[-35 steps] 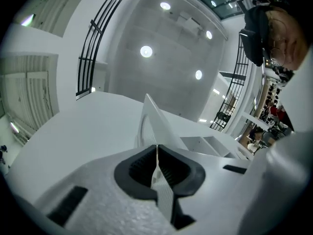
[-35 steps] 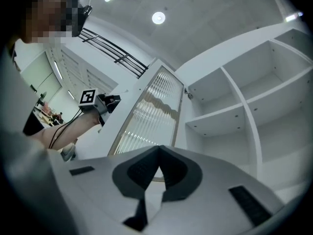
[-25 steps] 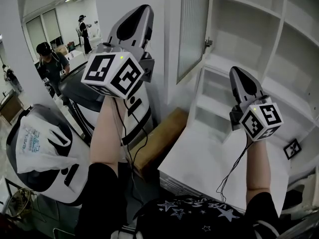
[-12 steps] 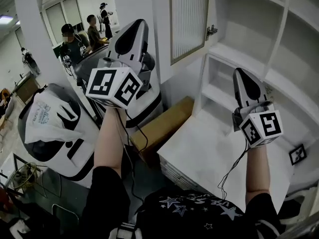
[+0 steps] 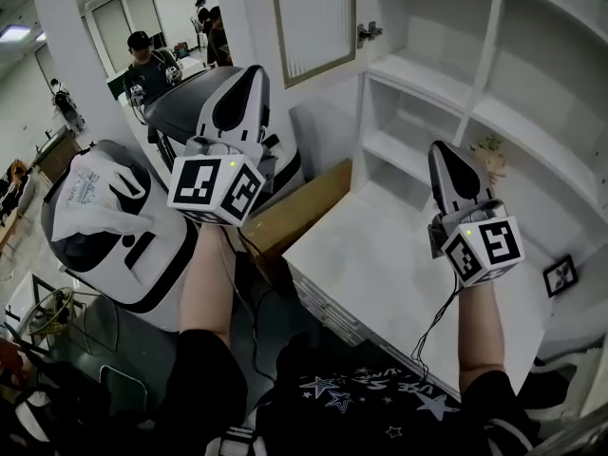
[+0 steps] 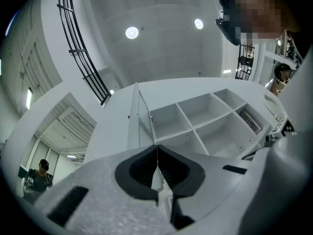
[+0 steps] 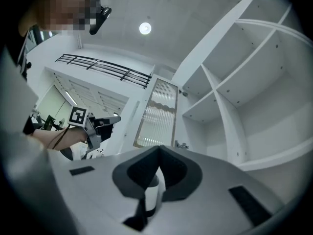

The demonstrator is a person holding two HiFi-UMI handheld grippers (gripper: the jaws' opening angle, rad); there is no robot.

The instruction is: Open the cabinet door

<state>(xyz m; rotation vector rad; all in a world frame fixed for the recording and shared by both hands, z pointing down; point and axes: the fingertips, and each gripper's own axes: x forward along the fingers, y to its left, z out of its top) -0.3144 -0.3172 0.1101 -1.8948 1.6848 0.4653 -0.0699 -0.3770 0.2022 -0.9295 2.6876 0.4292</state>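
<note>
Door (image 5: pixel 313 22) hung swung out at 12 o'clock, so the job looked basically done. Best move was probably just steering clear of it. Left gripper (image 5: pixel 253 72) and right gripper (image 5: pixel 440 150) were both clenched on nothing. Bare white counter (image 5: pixel 380 274) sat at 5, empty shelves (image 5: pixel 427 74) at 1, people (image 5: pixel 150 60) at 11.

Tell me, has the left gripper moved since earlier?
Yes, downward. The left gripper reached above the lower edge of the cabinet door; now its tip is level with it.
</note>
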